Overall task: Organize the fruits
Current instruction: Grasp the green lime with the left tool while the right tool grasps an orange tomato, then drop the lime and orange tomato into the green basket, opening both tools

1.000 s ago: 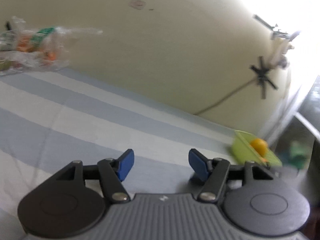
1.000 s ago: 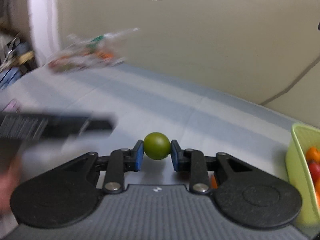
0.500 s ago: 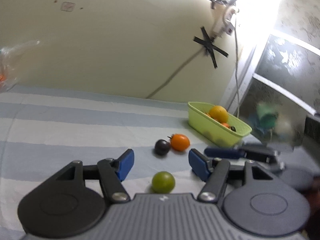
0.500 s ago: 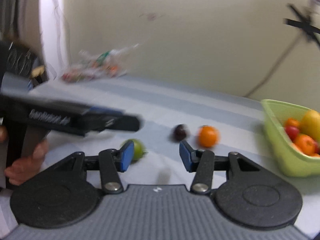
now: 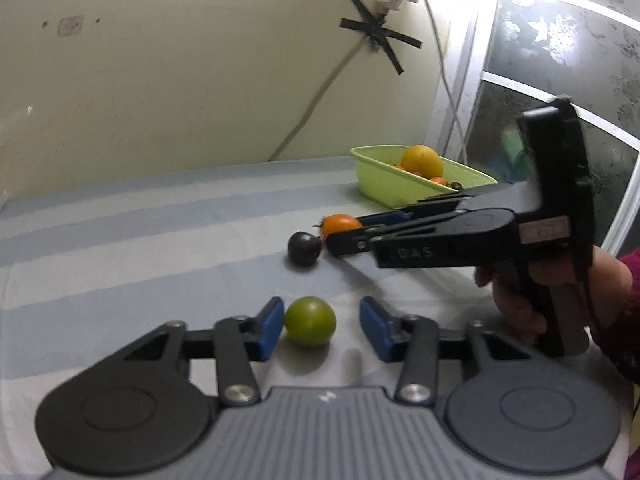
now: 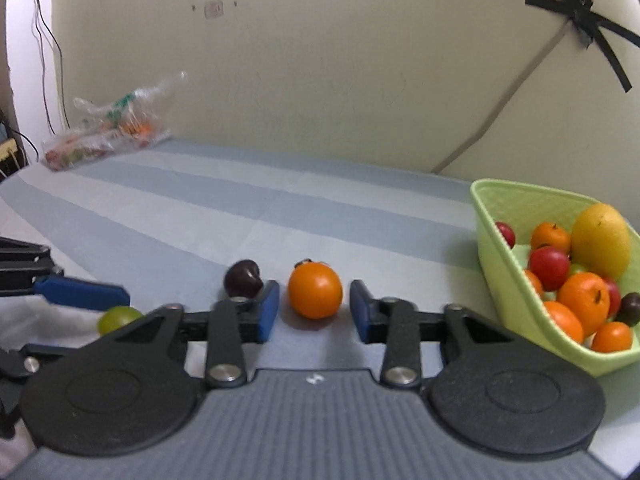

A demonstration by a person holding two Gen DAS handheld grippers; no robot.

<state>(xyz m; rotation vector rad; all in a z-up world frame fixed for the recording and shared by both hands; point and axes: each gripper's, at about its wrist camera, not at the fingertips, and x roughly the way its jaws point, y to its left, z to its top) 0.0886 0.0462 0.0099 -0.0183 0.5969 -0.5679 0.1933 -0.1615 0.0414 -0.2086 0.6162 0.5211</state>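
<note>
Left wrist view. My left gripper [image 5: 320, 326]: jaws closing, a green fruit [image 5: 311, 327] between the blue pads. The left-side pad sits just at its skin; the right-side pad stands clear of it, so no grip. Fruit rests on the striped cloth [image 5: 140, 240]. Farther out: a dark fruit [image 5: 304, 248], and just beside it an orange fruit [image 5: 340, 225], which sits between the fingers of my right gripper [image 5: 344, 230] as it reaches in from the right. A hand [image 5: 560, 292] in a dark red sleeve holds that gripper's handle. Beyond, near the wall: a green basket [image 5: 384, 188] holding a large yellow-orange fruit and smaller ones.

Right wrist view. My right gripper [image 6: 314, 312]: jaws closing, the orange fruit [image 6: 315, 290] between the pads with a small gap on each side, not pressed. The dark fruit [image 6: 243, 279] lies just beside the left-side pad, outside the jaws. Low left: the green fruit [image 6: 118, 318], partly hidden, with a blue finger of my left gripper above it. Right: the basket [image 6: 504, 248], filled with orange, red, dark and yellow fruit. Far left, by the wall: a clear plastic bag [image 6: 108, 132] with blurred contents.
</note>
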